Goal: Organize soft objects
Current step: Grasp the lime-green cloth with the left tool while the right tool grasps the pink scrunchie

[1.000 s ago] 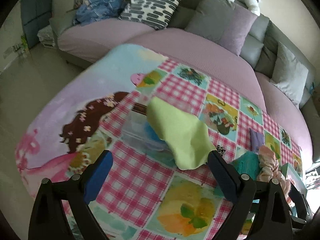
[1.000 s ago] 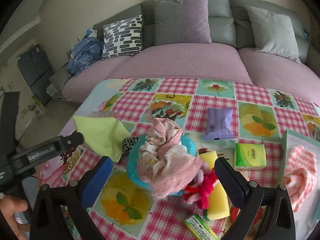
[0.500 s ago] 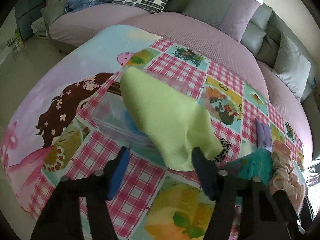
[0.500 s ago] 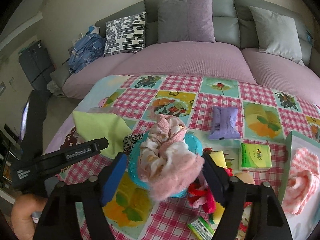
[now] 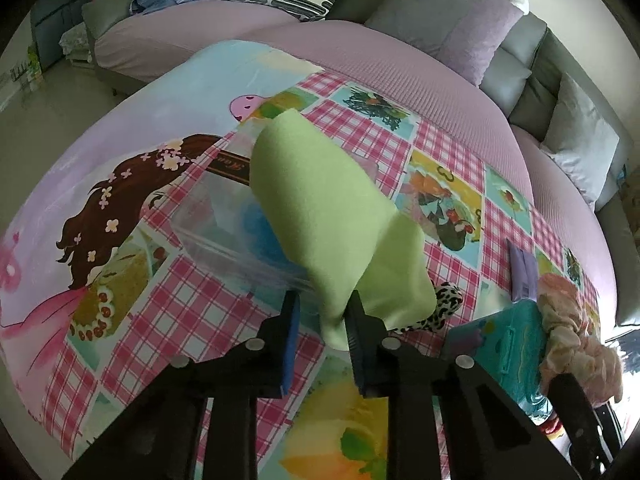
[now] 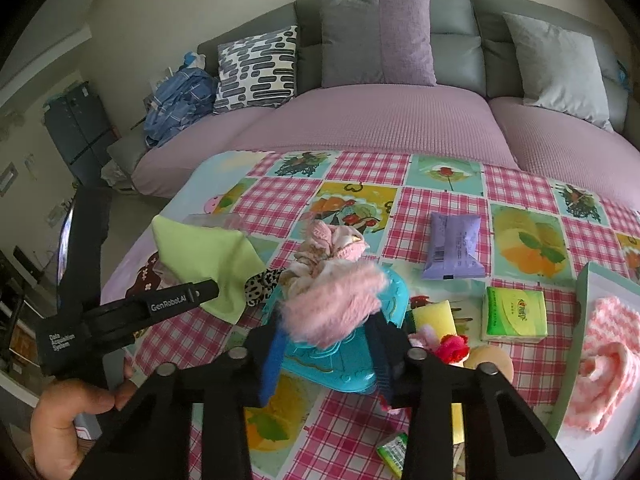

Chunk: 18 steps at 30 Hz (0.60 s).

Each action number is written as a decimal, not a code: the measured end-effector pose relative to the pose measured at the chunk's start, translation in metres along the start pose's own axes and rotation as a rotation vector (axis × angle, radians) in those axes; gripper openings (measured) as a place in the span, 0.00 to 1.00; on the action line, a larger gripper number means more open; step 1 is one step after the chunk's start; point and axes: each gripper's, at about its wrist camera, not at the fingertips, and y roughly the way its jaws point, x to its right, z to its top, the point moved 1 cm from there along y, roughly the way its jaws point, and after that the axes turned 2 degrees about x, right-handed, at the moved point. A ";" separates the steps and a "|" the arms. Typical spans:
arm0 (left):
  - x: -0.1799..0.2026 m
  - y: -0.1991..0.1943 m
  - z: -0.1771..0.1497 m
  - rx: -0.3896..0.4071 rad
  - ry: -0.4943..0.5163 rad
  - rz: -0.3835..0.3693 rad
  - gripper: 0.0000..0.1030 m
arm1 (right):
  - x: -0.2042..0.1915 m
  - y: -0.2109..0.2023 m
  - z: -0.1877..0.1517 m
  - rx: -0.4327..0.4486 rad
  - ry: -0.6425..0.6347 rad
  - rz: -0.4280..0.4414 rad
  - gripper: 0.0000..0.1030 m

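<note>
Green cloth (image 5: pixel 328 216) draped over the clear bin (image 5: pixel 224 236) on the table (image 5: pixel 168 312); its lower corner hangs past the bin's near wall. Left gripper (image 5: pixel 320 324) has its 2 fingers narrowed around that corner: the right pad touches the cloth, while a slit of table still shows beside the left pad, so the pinch is not complete. Something blue lies inside the bin, under the cloth; cannot tell what. In the right wrist view the cloth (image 6: pixel 208 264) sits left of the teal basket (image 6: pixel 344 344), with the left gripper's black body (image 6: pixel 132 316) across its lower edge and the person's hand (image 6: pixel 68 412) on the handle.

Right gripper (image 6: pixel 324 344) is closed partway around a pink fuzzy piece (image 6: pixel 336 308) at the front of the basket's heap; the piece is blurred and bulges between the fingers. Whether the pads press it firmly: cannot tell. More pale pink fabric (image 6: pixel 332 244) is piled behind it in the basket.

A leopard-print item (image 6: pixel 260 284) lies between the cloth and the basket. Right of the basket: yellow sponge (image 6: pixel 434 316), red fluffy item (image 6: pixel 454 348), green tissue pack (image 6: pixel 514 314). Behind the basket: purple pack (image 6: pixel 454 246). Far right of the basket: box (image 6: pixel 580 320) holding a pink knit (image 6: pixel 608 368). Behind the table: a purple-covered sofa (image 6: pixel 380 120) with 4 cushions.
</note>
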 end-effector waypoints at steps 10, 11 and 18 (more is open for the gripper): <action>0.003 0.000 -0.001 0.001 0.025 -0.004 0.07 | 0.004 -0.003 0.001 0.018 0.002 -0.003 0.12; 0.003 0.000 -0.001 0.003 0.026 -0.005 0.07 | 0.004 -0.004 0.001 0.020 0.001 -0.004 0.12; 0.005 -0.013 0.001 0.044 0.037 -0.024 0.04 | 0.008 -0.014 0.004 0.054 0.004 -0.009 0.11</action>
